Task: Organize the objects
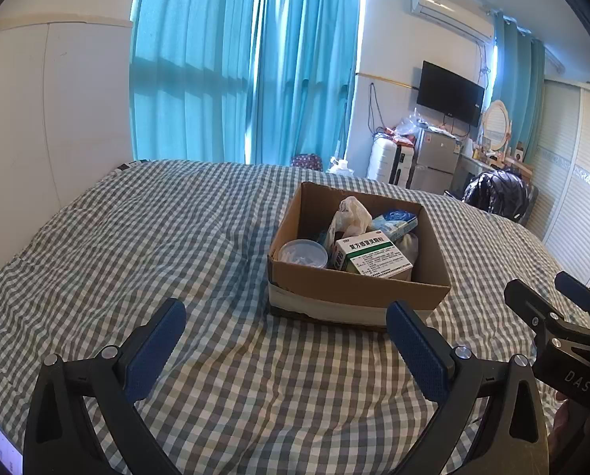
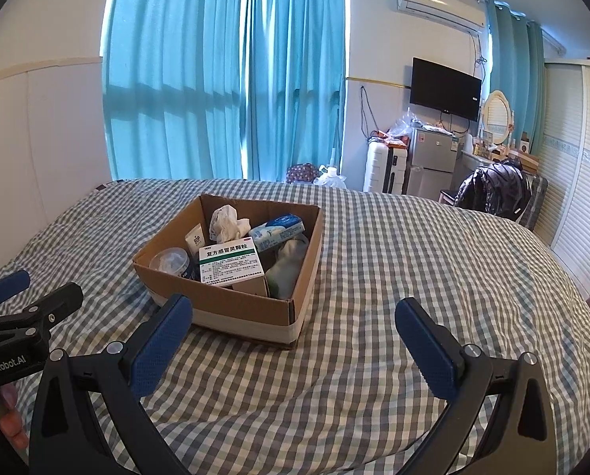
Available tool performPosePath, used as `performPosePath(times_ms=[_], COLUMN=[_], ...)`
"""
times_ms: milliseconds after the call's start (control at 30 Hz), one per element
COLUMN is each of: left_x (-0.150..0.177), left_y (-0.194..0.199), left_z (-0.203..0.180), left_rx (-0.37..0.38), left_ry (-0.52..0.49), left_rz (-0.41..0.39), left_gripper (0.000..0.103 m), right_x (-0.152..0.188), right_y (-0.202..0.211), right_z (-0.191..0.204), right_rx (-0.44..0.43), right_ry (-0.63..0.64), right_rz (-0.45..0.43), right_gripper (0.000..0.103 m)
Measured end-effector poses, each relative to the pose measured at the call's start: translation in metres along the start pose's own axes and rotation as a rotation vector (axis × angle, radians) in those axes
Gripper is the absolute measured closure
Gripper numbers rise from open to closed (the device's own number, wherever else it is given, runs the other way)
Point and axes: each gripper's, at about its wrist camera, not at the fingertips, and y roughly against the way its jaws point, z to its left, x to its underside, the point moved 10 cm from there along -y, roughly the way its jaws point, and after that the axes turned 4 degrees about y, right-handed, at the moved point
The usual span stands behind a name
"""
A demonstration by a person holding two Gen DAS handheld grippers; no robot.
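An open cardboard box (image 1: 358, 287) (image 2: 251, 308) sits on the checked bed. Inside lie a green-and-white medicine box (image 1: 374, 255) (image 2: 231, 263), a round clear lidded tub (image 1: 302, 253) (image 2: 170, 261), a crumpled white bag (image 1: 350, 213) (image 2: 225, 219), a blue tissue pack (image 1: 395, 223) (image 2: 279, 231), a grey cloth (image 2: 289, 267) and a small white tube (image 2: 196, 239). My left gripper (image 1: 287, 340) is open and empty, just short of the box's near side. My right gripper (image 2: 295, 336) is open and empty, near the box's front right corner.
The checked bedspread (image 1: 136, 245) (image 2: 413, 261) spreads all around the box. Blue curtains (image 1: 247, 63), a wall TV (image 1: 449, 93), a small fridge (image 1: 433, 162) and a white wardrobe (image 2: 575, 182) stand beyond the bed. The other gripper shows at each view's edge.
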Motion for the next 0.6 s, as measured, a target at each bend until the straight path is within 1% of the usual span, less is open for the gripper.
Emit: performPosePath(times_ms=[167, 400, 600], left_x=[0.0017, 0.0015, 0.0011], left_y=[-0.0009, -0.0016, -0.0002], left_z=[-0.0028, -0.0032, -0.0015], left_rx=[0.006, -0.012, -0.01], left_ry=[-0.014, -0.03, -0.019], left_rz=[0.0, 0.001, -0.001], left_gripper=[0.0, 0.0, 0.0], right_x=[-0.002, -0.0005, 0.0008], right_y=[0.002, -0.0002, -0.0022], right_z=[0.0009, 0.0028, 0.0017], right_rx=[0.009, 0.01, 0.017], right_ry=[0.012, 0.02, 0.024], right_rz=[-0.006, 0.002, 0.008], right_gripper=[0.0, 0.0, 0.0])
